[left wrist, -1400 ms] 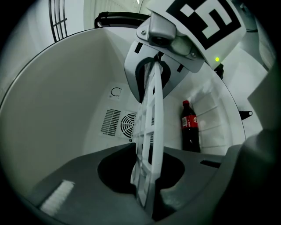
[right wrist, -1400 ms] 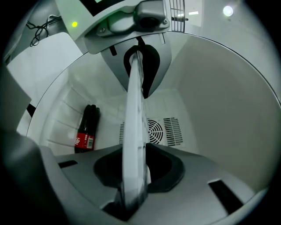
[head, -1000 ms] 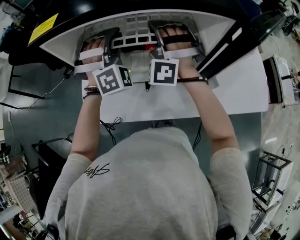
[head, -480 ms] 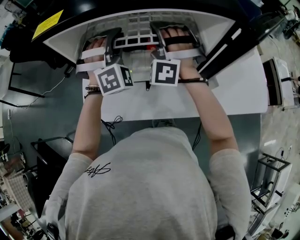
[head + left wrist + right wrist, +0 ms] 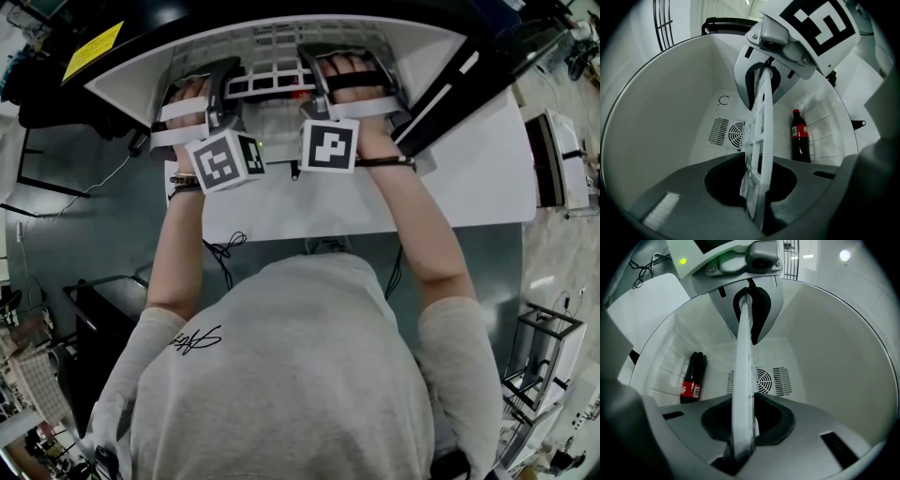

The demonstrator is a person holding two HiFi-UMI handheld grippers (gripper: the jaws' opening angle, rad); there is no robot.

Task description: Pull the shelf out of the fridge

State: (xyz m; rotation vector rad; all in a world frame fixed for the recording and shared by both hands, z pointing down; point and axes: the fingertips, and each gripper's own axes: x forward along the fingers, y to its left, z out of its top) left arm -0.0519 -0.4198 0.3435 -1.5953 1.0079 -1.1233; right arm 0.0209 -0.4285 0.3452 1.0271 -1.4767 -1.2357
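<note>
Both the left tongs (image 5: 754, 187) and right tongs (image 5: 740, 437) are clamped nearly closed on the front edge of the shelf (image 5: 272, 80), which sits inside the fridge (image 5: 122, 89), and if 1 hand outpulls the other, it could skew, jam or slip free.

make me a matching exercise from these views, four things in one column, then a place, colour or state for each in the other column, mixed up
Things
1. shelf
2. cola bottle
3. round vent
4. yellow sticker

Place, colour or state
A. on the back wall of the fridge
B. on the black surface at the head view's upper left
C. clamped by the left gripper and the right gripper
D. dark, with a red label

Pairs: 1-C, 2-D, 3-A, 4-B
</note>
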